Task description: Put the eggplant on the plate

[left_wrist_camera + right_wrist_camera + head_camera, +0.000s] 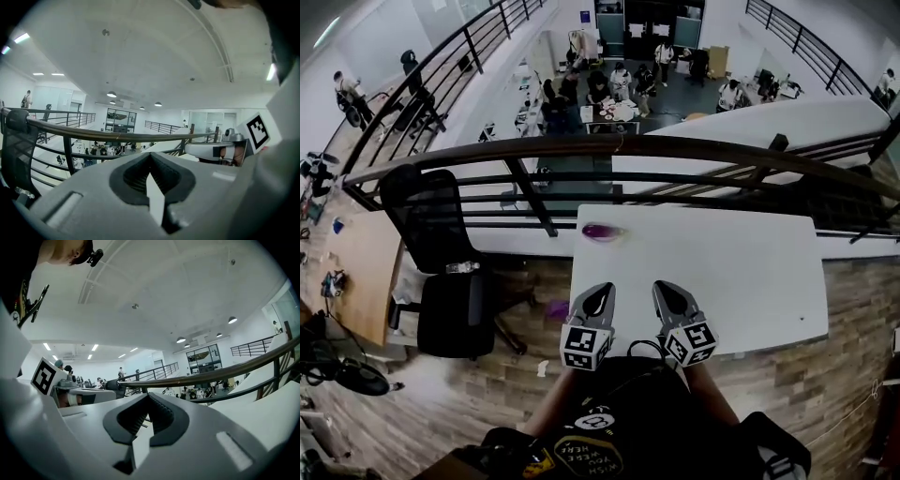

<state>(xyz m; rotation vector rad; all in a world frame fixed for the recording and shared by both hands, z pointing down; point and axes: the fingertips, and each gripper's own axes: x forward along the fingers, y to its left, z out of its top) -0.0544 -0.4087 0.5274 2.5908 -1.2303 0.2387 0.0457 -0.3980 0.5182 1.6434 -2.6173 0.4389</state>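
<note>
A small purple eggplant [602, 231] lies near the far left corner of the white table [750, 272]. A pale rim shows around it, too small to tell whether it is a plate. My left gripper [604, 289] and right gripper [664, 286] hang side by side over the table's near edge, well short of the eggplant. Both are shut with nothing between the jaws. In the left gripper view the jaws [150, 157] meet at their tips and point over the railing. The right gripper view shows the same closed tips [149, 397].
A dark railing [609, 150] runs along the table's far side, with a lower floor full of people beyond. A black office chair [441, 272] stands left of the table. A small purple thing [557, 307] lies on the wooden floor by the table's left edge.
</note>
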